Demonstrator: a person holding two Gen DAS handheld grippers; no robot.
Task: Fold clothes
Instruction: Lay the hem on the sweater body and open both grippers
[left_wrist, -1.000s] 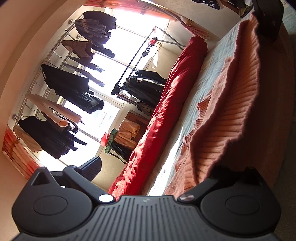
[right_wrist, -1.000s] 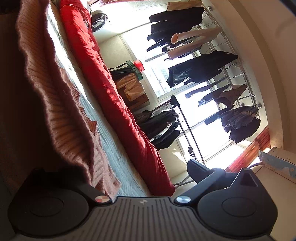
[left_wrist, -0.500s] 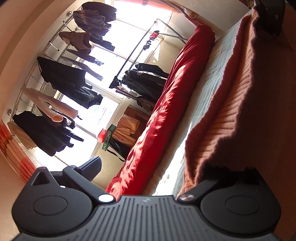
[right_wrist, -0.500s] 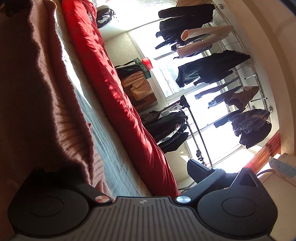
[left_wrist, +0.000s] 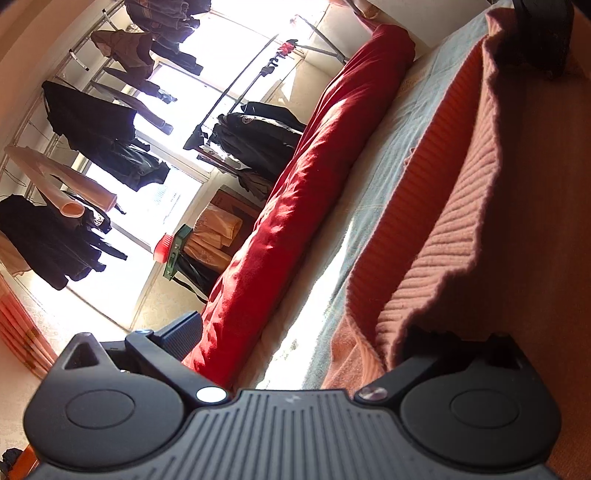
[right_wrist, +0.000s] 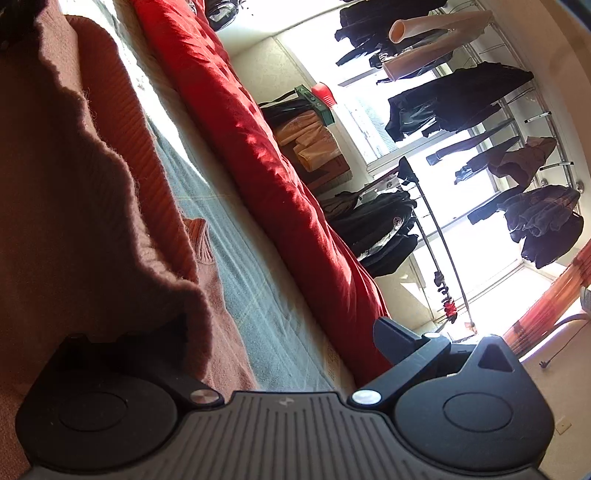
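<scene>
Salmon-orange, ribbed knit on the sweater (left_wrist: 461, 221), deeper orange where sunlit, brownish in shade. Pale blue-grey with faint cream stripes on the bedsheet (left_wrist: 402, 147). Bright red on the quilt (left_wrist: 295, 206), darker in its creases. Matte black on each claw (left_wrist: 291, 354), with grey ribbed housing and silver screws. Black and dark grey on most of the hanging clothes (right_wrist: 454, 99); brown on one jacket (right_wrist: 524, 158); beige on the trousers (right_wrist: 432, 33). Orange-red stripes on the curtain (right_wrist: 554, 299). Red on the brush (left_wrist: 166, 245), green on its holder. Cream on the walls.

Bright window (left_wrist: 229, 55), hanging dark clothes (left_wrist: 92, 125), red quilt (left_wrist: 303, 192).
</scene>
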